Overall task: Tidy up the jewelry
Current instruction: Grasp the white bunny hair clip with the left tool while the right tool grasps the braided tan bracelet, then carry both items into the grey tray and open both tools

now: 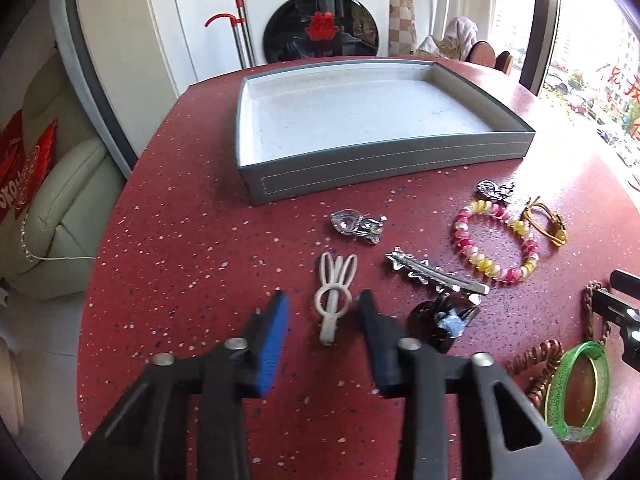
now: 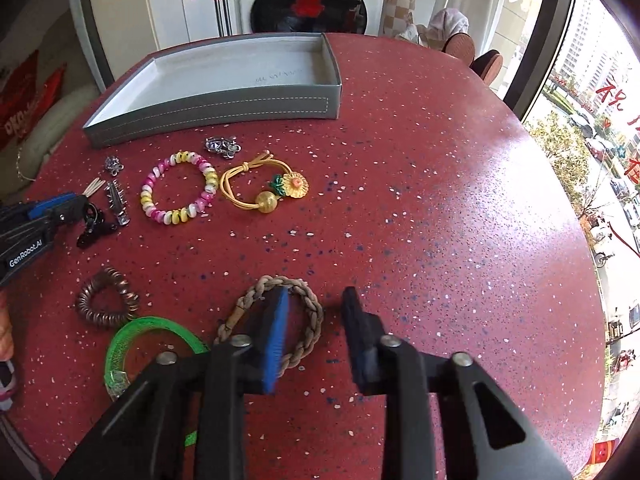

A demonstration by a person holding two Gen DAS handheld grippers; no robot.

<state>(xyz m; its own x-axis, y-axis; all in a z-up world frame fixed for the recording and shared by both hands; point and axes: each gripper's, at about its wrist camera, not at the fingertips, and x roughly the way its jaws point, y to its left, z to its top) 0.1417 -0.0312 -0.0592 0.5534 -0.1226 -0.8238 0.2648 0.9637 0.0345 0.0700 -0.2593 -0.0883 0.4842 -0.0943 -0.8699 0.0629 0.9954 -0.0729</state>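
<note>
Left wrist view: pale bunny-ear hair clip (image 1: 334, 298) lies between the parted left hand-held gripper (image 1: 323, 312) — untouched. Right hand-held gripper (image 2: 316, 312) gapes over a braided bracelet (image 2: 276, 320); grey tray (image 1: 384, 168) sits empty.

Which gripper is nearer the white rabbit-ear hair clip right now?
Left. The left gripper straddles the white rabbit-ear hair clip, jaws apart either side. The right gripper sits far off over the braided rope bracelet.

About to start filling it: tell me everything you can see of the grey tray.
The grey tray is shallow, rectangular and open-topped: grey leather-like walls with two pale stitch lines, a pale felt-like lining with faint lettering. Empty, it lies flat at the far side of the red speckled table; only the table touches it.
</note>
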